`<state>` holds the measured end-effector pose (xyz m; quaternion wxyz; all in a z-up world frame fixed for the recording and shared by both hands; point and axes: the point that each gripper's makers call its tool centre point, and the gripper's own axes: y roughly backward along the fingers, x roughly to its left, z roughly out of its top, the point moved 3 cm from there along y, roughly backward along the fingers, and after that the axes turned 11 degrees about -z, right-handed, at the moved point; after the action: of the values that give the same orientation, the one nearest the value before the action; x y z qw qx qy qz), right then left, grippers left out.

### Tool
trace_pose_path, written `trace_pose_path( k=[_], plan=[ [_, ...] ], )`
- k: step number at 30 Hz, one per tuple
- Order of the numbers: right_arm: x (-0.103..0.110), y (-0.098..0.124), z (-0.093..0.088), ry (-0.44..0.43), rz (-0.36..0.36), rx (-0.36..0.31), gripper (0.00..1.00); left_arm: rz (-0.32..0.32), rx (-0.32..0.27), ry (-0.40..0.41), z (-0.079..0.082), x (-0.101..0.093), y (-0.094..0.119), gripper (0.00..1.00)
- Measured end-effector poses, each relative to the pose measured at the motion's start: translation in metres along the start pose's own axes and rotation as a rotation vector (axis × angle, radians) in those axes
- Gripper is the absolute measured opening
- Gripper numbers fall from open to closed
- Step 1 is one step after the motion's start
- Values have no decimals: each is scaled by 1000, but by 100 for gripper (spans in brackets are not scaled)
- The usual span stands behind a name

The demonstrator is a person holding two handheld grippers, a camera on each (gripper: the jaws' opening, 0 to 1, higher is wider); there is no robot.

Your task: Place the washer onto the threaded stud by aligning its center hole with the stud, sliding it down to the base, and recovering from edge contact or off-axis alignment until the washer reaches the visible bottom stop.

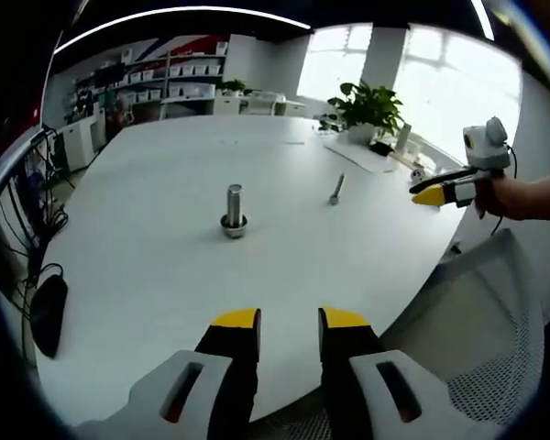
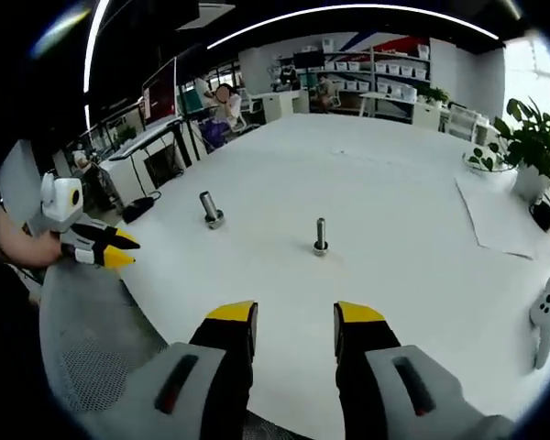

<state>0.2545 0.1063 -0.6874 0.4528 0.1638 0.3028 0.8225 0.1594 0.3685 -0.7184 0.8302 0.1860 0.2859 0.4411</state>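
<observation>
A thick metal stud [image 1: 234,209] stands upright mid-table on a wider ring at its foot; I cannot tell whether that ring is a washer. It also appears in the right gripper view as the thick stud [image 2: 210,209]. A thinner threaded stud [image 1: 335,190] stands further right, seen straight ahead as the thin stud [image 2: 321,236]. My left gripper [image 1: 289,321] is open and empty over the near table edge. My right gripper [image 2: 295,316] is open and empty too. Each also shows in the other's view, held by a hand: right gripper [image 1: 433,194], left gripper [image 2: 117,250].
The round white table [image 1: 165,275] has a mesh chair [image 1: 495,321] at its near edge. A potted plant [image 1: 368,108] and papers [image 2: 500,220] lie at the far side, and a black mouse [image 1: 48,312] sits on the table's left edge. A small white figure [image 2: 545,316] stands at the right.
</observation>
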Motion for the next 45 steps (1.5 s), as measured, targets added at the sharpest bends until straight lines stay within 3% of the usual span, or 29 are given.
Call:
trace_pose_path(
  k=[11, 20, 25, 39, 45],
  plan=[
    [4, 5, -12, -59, -6, -24, 38, 6, 14, 12, -2, 1, -1, 26],
    [9, 0, -19, 10, 17, -37, 39, 29, 20, 10, -2, 5, 0, 26],
    [4, -3, -21, 6, -10, -44, 39, 28, 31, -5, -3, 4, -1, 25],
    [8, -6, -25, 19, 3, -35, 40, 67, -1, 12, 0, 11, 4, 23],
    [10, -6, -26, 28, 12, -28, 40, 64, 16, 9, -2, 10, 3, 23]
  ],
)
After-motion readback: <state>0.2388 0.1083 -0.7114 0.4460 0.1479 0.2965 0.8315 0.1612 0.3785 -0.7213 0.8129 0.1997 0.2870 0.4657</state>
